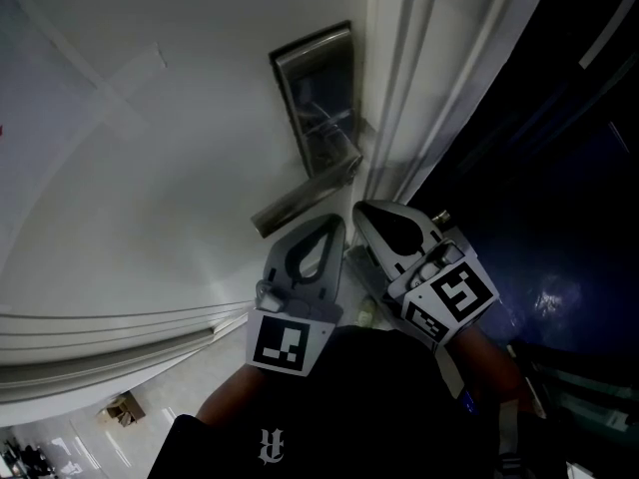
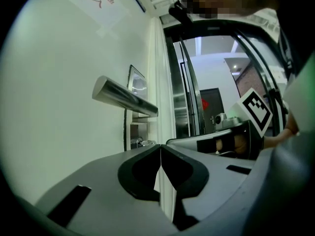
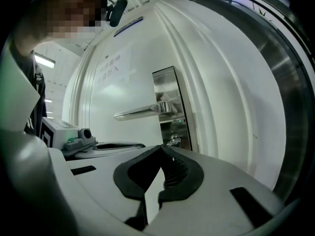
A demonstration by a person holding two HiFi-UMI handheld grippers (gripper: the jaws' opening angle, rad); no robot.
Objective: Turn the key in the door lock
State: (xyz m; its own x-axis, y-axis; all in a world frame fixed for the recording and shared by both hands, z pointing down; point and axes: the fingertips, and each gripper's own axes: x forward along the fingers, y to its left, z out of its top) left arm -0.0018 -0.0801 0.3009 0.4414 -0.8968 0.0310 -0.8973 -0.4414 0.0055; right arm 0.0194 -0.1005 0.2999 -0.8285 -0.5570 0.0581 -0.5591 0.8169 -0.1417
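Note:
A steel lock plate [image 1: 318,98] with a lever handle [image 1: 305,196] is mounted on the white door [image 1: 150,168]. Below the handle [image 3: 142,112] a small key [image 3: 173,139] sits in the keyhole; it also shows in the left gripper view as the key [image 2: 141,142] under the handle [image 2: 123,96]. My left gripper [image 1: 334,224] points at the door just under the lever, shut and empty, as its own view of the left gripper [image 2: 160,147] confirms. My right gripper [image 1: 361,211] is beside it near the door edge, with the right gripper [image 3: 161,149] shut on nothing, short of the key.
The white moulded door frame [image 1: 419,78] runs beside the lock. Right of it lies a dark glass panel [image 1: 559,168]. Tiled floor with a small brown object [image 1: 122,408] shows at the lower left. The person's forearms [image 1: 479,357] are behind the grippers.

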